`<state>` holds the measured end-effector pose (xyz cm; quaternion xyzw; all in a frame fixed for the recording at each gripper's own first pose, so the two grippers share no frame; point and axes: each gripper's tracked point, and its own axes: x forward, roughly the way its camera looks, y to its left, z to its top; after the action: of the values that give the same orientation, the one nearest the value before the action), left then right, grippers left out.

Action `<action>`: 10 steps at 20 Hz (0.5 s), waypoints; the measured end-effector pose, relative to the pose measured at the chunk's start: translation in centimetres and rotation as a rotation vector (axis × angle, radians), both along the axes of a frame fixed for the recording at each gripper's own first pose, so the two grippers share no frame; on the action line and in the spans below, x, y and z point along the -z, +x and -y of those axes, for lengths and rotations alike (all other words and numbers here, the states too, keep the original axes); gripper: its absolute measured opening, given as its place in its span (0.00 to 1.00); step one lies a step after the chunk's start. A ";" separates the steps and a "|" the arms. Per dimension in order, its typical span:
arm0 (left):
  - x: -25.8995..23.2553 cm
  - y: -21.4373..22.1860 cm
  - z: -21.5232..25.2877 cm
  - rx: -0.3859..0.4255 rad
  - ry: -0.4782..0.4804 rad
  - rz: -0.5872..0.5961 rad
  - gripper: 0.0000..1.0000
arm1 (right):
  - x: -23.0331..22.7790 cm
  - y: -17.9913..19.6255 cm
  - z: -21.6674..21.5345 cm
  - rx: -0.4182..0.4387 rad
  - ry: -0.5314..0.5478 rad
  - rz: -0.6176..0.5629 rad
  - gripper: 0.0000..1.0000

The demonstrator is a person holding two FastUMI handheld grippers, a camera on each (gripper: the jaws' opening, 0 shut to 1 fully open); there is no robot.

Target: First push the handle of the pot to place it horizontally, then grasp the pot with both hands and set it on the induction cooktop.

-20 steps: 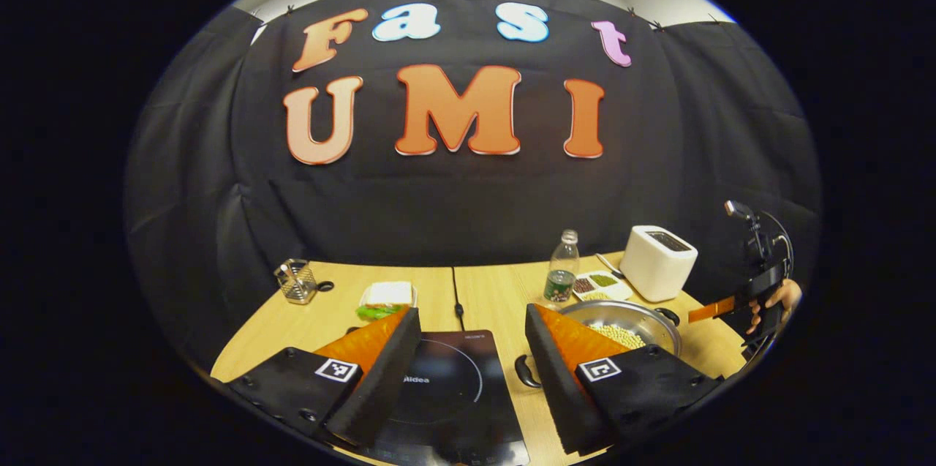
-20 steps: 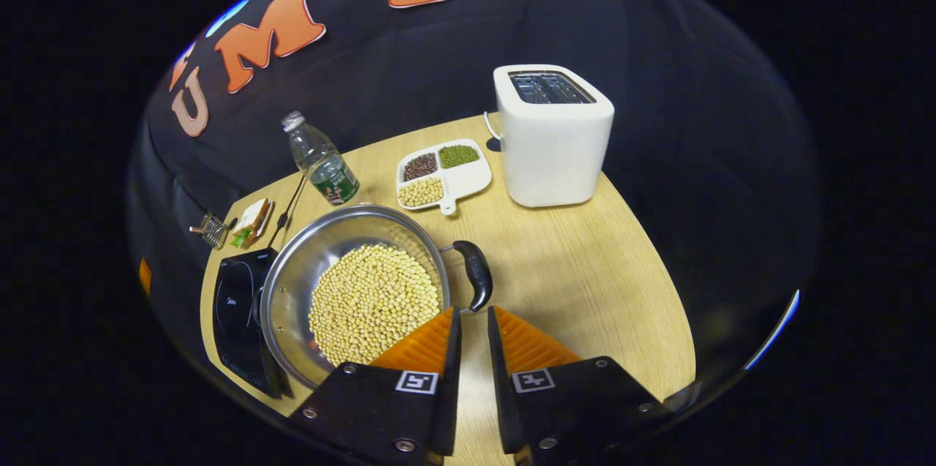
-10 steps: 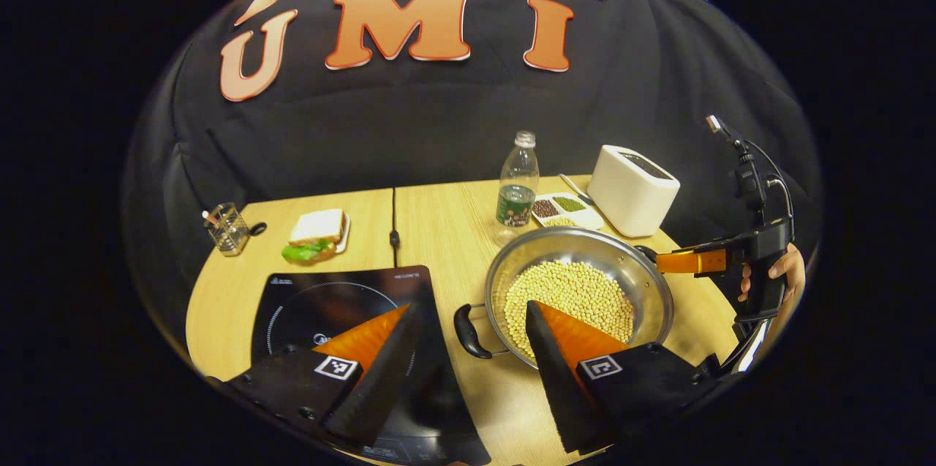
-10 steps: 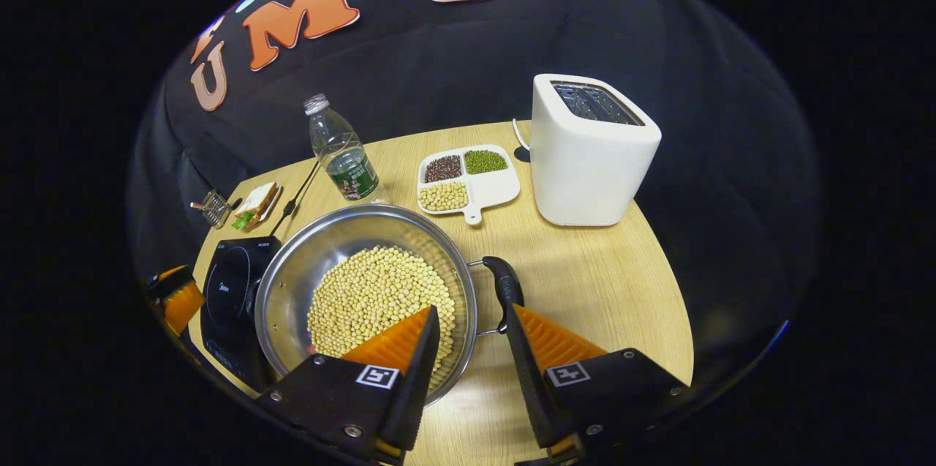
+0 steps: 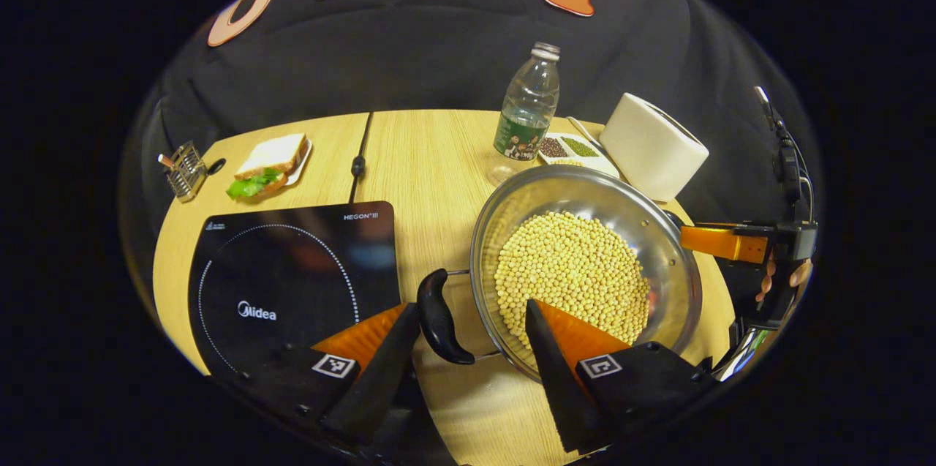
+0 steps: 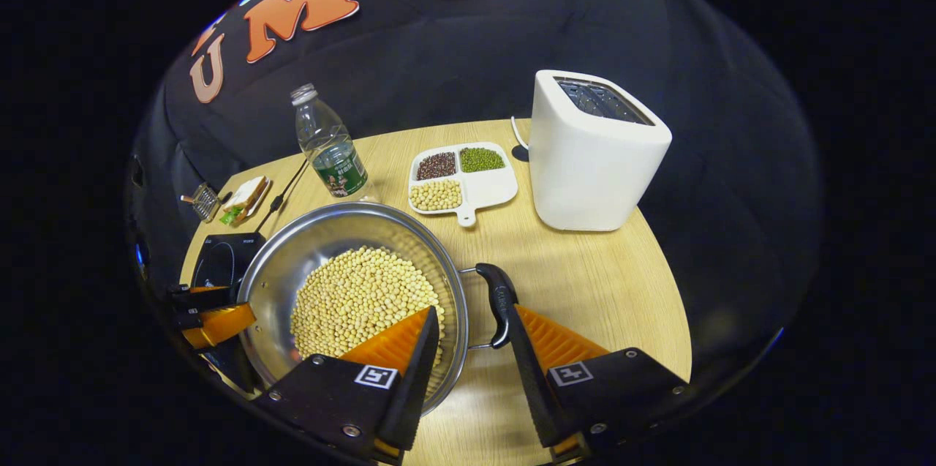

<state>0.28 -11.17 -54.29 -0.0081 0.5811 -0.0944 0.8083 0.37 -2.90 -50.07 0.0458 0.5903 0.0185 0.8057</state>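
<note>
Fingers of the left gripper (image 5: 472, 349) stand spread wide, straddling the near black loop handle (image 5: 439, 316) of the round steel pot of yellow beans (image 5: 585, 261) without pressing it. The right gripper (image 6: 472, 349) likewise gapes around the opposite black handle (image 6: 499, 303), one finger over the rim and one outside, a hand (image 5: 782, 279) behind it. The pot sits on the pale wooden table (image 5: 431, 159) just beside the flat black induction cooktop (image 5: 292, 268), whose glass lies bare.
</note>
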 end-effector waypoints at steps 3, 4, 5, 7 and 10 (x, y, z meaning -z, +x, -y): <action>1.1 0.2 0.4 -0.012 0.002 -0.018 0.96 | 1.4 -0.3 0.8 -0.002 -0.025 -0.034 0.63; 1.4 0.6 0.4 -0.011 0.005 -0.009 0.96 | 1.4 -0.5 1.0 -0.004 -0.035 -0.041 0.63; 1.6 0.9 0.5 -0.014 0.005 -0.002 0.94 | 1.6 -0.5 0.9 -0.007 -0.041 -0.041 0.60; 2.3 1.5 0.9 -0.015 0.003 0.008 0.96 | 2.3 -0.2 1.0 -0.015 -0.069 -0.036 0.65; 3.4 2.5 1.7 -0.010 0.009 0.034 0.96 | 3.4 -0.8 1.7 -0.032 -0.113 -0.069 0.67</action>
<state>2.78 -12.86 -57.74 -0.0059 0.5676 -0.0877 0.8186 -0.41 -4.56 -53.48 -0.0084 0.6185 -0.0036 0.7858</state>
